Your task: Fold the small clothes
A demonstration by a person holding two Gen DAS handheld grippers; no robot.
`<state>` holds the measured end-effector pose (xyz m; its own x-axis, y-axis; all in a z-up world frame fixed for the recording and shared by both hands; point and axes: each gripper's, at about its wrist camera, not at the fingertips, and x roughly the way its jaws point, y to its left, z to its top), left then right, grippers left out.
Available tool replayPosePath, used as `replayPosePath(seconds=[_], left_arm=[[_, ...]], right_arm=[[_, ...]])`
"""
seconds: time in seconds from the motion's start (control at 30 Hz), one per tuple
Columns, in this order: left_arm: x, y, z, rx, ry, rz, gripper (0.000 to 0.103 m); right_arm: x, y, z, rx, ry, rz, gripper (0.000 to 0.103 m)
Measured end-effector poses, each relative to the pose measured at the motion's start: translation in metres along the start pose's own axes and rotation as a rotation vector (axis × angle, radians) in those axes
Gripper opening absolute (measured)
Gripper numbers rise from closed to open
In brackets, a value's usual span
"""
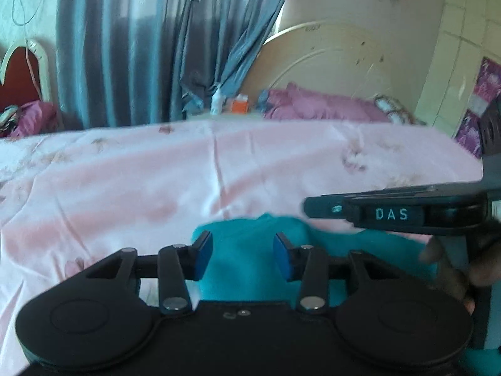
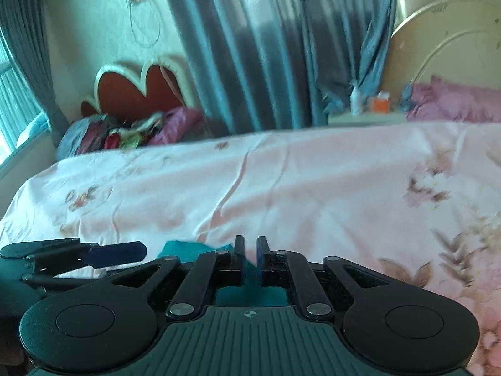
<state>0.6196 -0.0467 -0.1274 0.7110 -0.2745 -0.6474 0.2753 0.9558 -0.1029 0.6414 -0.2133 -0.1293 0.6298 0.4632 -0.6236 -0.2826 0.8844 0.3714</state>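
Bed: one, spread with a pink floral sheet (image 1: 125, 172) that fills the middle of both views and lies lightly creased.
Curtain: one grey-blue drape (image 1: 125, 47) hangs behind the bed, gathered low at its right edge.
Headboards: two. A cream rounded one (image 1: 328, 62) stands right of the curtain and a red scalloped one (image 2: 137, 91) left of it.
Pillows: purple pillows (image 1: 313, 103) at the foot of the cream headboard; their count cannot be told.
Clothes pile: one mixed heap (image 2: 125, 131) lies below the red headboard, well apart from the grippers.
Garment: one teal garment (image 1: 244, 260) lies on the sheet at the near edge of the bed, under both grippers.
Grippers: two.
Left gripper (image 1: 242, 257): its two blue pads (image 1: 203, 257) stand clearly apart over the teal fabric and neither presses on it.
Right gripper (image 2: 250, 250): its jaws stand close with a narrow gap. Teal cloth shows below the gap, and no fold is seen pinched. In the left wrist view it reaches in from the right, with its tip just above the garment's far edge.
Hand: one hand (image 1: 469, 266) is visible, holding the right gripper's handle.
Bottle: one white bottle (image 1: 216, 101) stands beyond the bed, by the curtain.
Box: one orange box (image 1: 239, 105) stands just beside the bottle.
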Motion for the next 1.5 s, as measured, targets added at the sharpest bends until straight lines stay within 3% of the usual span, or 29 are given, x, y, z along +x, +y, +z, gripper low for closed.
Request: replayPosePath(seconds=[0.03, 0.13, 0.2, 0.27, 0.3, 0.37, 0.4, 0.43, 0.5, 0.53, 0.57, 0.6, 0.67, 0.73, 0.77, 0.83, 0.9, 0.93, 0.97, 1.0, 1.03, 1.07, 1.1, 1.13, 1.17, 1.2, 1.27, 1.5], left_arm=[[0.003, 0.002, -0.002, -0.019, 0.01, 0.021, 0.041], [0.009, 0.013, -0.007, -0.076, 0.025, 0.025, 0.041], [0.018, 0.017, -0.007, -0.101, 0.064, 0.01, 0.038], [0.021, 0.02, -0.009, -0.118, 0.058, -0.02, 0.013], [0.016, 0.02, -0.01, -0.112, 0.019, -0.032, 0.011], [0.001, 0.018, -0.012, -0.103, -0.092, -0.058, 0.011], [0.0, 0.016, -0.012, -0.096, -0.102, -0.05, 0.013], [0.006, 0.014, -0.011, -0.086, -0.065, -0.015, 0.026], [0.025, 0.012, -0.009, -0.076, 0.046, 0.08, 0.028], [0.02, 0.013, -0.009, -0.085, 0.027, 0.078, 0.028], [0.009, 0.013, -0.008, -0.085, -0.018, 0.063, 0.029], [0.001, 0.011, -0.007, -0.074, -0.04, 0.059, 0.029], [-0.009, 0.003, -0.005, -0.05, -0.055, 0.026, 0.029], [0.002, -0.004, -0.006, -0.022, 0.005, -0.008, 0.033], [0.016, -0.008, -0.008, 0.008, 0.097, 0.001, 0.034], [0.015, -0.014, -0.008, 0.036, 0.104, 0.042, 0.032], [-0.005, -0.02, -0.005, 0.057, 0.075, 0.044, 0.036], [-0.02, -0.023, -0.006, 0.053, 0.053, 0.034, 0.05], [-0.036, -0.028, -0.01, 0.064, 0.023, 0.028, 0.078], [-0.047, -0.032, -0.015, 0.072, -0.006, 0.041, 0.091], [-0.056, -0.037, -0.02, 0.072, -0.017, 0.055, 0.091], [-0.061, -0.04, -0.026, 0.071, 0.0, 0.051, 0.076], [-0.061, -0.043, -0.031, 0.074, 0.033, 0.049, 0.07], [-0.059, -0.046, -0.037, 0.082, 0.06, 0.066, 0.057], [-0.056, -0.051, -0.045, 0.097, 0.088, 0.083, 0.051], [-0.051, -0.051, -0.05, 0.105, 0.108, 0.088, 0.051], [-0.049, -0.055, -0.063, 0.128, 0.096, 0.107, 0.052], [-0.068, -0.063, -0.064, 0.152, 0.084, 0.131, 0.05]], right_arm=[[0.002, 0.004, -0.004, -0.027, -0.005, -0.003, 0.065], [0.009, 0.008, -0.011, -0.067, 0.014, 0.038, 0.063], [0.02, 0.01, -0.014, -0.114, 0.067, 0.032, 0.023], [0.021, 0.015, -0.02, -0.182, 0.08, 0.016, 0.007], [0.014, 0.017, -0.022, -0.205, 0.048, 0.037, 0.005], [-0.008, 0.024, -0.025, -0.247, -0.071, 0.019, 0.005], [-0.012, 0.025, -0.028, -0.253, -0.116, -0.017, 0.005], [-0.006, 0.023, -0.03, -0.245, -0.128, -0.066, 0.005], [0.023, 0.015, -0.032, -0.217, 0.035, -0.13, 0.005], [0.025, 0.011, -0.032, -0.197, 0.046, -0.153, 0.005], [0.014, 0.008, -0.031, -0.173, -0.011, -0.16, 0.005], [0.004, 0.006, -0.029, -0.138, -0.047, -0.129, 0.005], [0.001, 0.005, -0.026, -0.101, -0.024, -0.046, 0.005], [0.019, 0.005, -0.031, -0.096, 0.086, -0.017, 0.005], [0.027, 0.003, -0.035, -0.092, 0.125, -0.024, 0.005], [0.015, -0.002, -0.03, -0.051, 0.109, -0.056, 0.005], [-0.016, 0.003, -0.03, -0.069, 0.044, -0.082, 0.005], [-0.034, 0.004, -0.032, -0.074, 0.014, -0.088, 0.006], [-0.054, 0.004, -0.038, -0.065, -0.007, -0.085, 0.015], [-0.072, 0.005, -0.048, -0.058, -0.009, -0.077, 0.048], [-0.086, 0.007, -0.057, -0.065, -0.026, -0.074, 0.063], [-0.094, 0.015, -0.063, -0.075, -0.034, -0.072, 0.069], [-0.101, 0.019, -0.07, -0.079, -0.013, -0.066, 0.068], [-0.106, 0.022, -0.079, -0.075, 0.004, -0.055, 0.068], [-0.106, 0.026, -0.089, -0.074, 0.024, -0.038, 0.059], [-0.103, 0.029, -0.097, -0.076, 0.06, -0.04, 0.048], [-0.086, 0.03, -0.116, -0.098, 0.146, -0.08, 0.043], [-0.108, 0.04, -0.118, -0.081, 0.094, -0.118, 0.044]])
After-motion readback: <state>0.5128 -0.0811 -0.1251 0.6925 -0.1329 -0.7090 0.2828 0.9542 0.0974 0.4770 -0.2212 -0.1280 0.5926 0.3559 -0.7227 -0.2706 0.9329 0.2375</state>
